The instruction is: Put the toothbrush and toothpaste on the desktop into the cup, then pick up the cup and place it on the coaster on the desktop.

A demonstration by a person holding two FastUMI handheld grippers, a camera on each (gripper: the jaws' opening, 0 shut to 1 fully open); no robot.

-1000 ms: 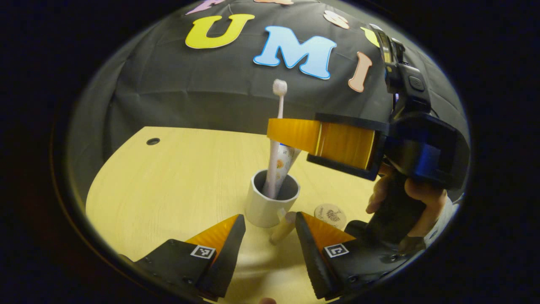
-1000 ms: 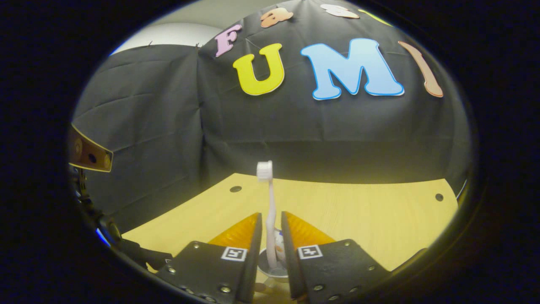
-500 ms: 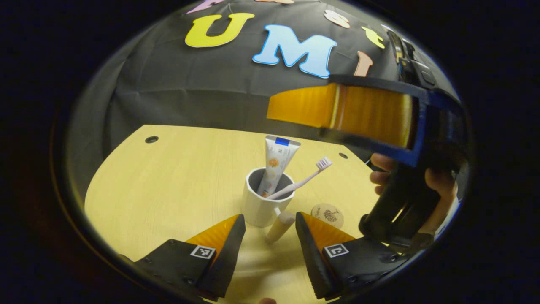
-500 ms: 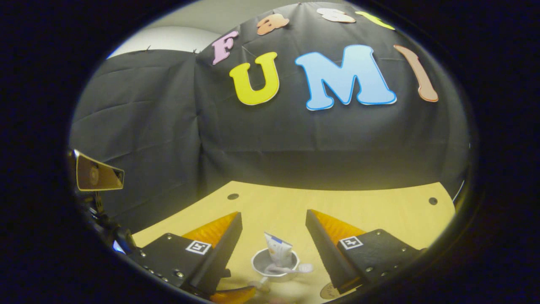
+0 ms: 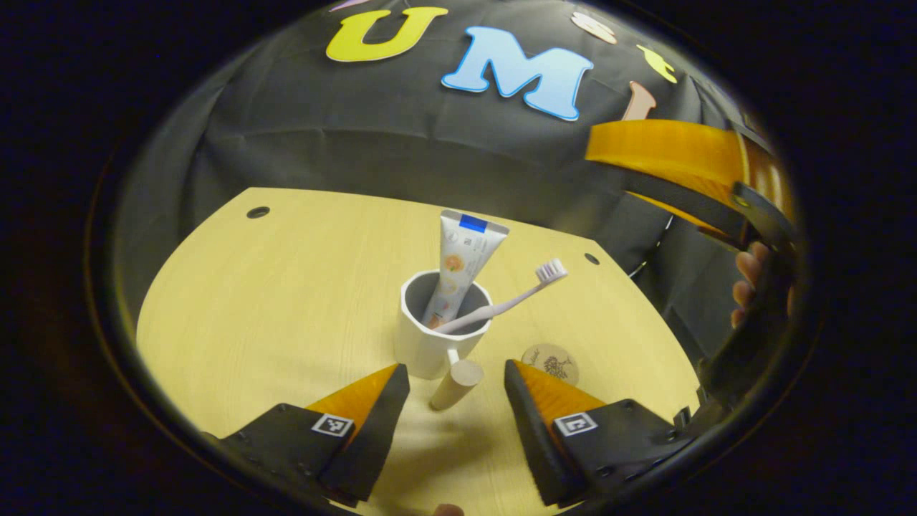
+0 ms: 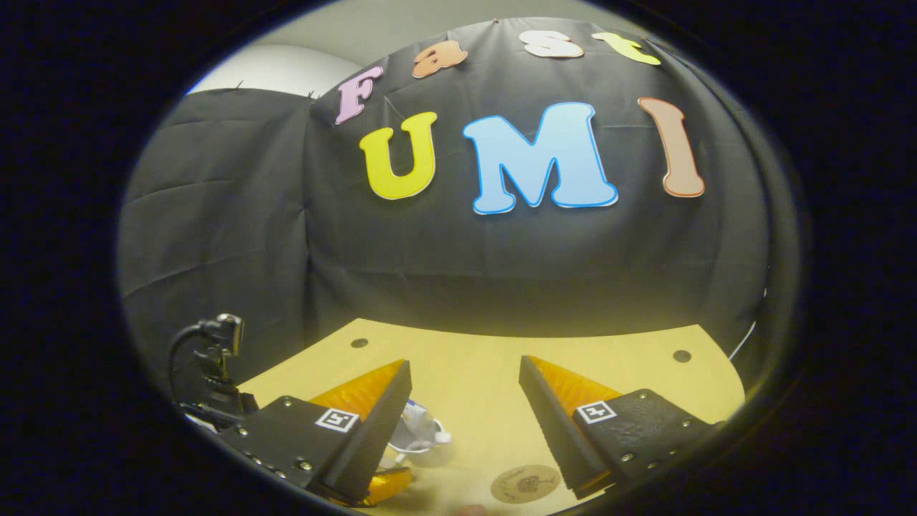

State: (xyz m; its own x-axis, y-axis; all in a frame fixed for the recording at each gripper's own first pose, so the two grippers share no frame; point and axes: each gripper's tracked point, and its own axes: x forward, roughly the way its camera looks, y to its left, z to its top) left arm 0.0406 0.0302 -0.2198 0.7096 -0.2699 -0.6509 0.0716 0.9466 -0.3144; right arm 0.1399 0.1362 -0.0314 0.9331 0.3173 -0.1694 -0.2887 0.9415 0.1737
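A white cup point(image 5: 428, 345) with a wooden handle point(image 5: 455, 383) stands upright on the yellow desktop point(image 5: 286, 287). The toothpaste tube point(image 5: 461, 262) stands in it, and the pale toothbrush point(image 5: 512, 300) leans over its right rim. My left gripper point(image 5: 455, 373) is open just in front of the cup, its fingers either side of the handle and apart from it. A round coaster point(image 5: 550, 360) lies right of the cup. My right gripper point(image 6: 466, 365) hangs open and empty high above the desk; below it lie the cup point(image 6: 419, 438) and coaster point(image 6: 525, 484).
The other gripper's orange finger point(image 5: 673, 154) and the hand point(image 5: 745, 283) holding it are at the right edge of the left gripper view. Small holes point(image 5: 257, 212) mark the desktop's back corners. A dark stand point(image 6: 211, 365) is at the left in the right gripper view.
The right gripper opened and let the toothbrush drop into the cup, then rose and drew off to the right. The left gripper edged slightly closer to the cup's handle.
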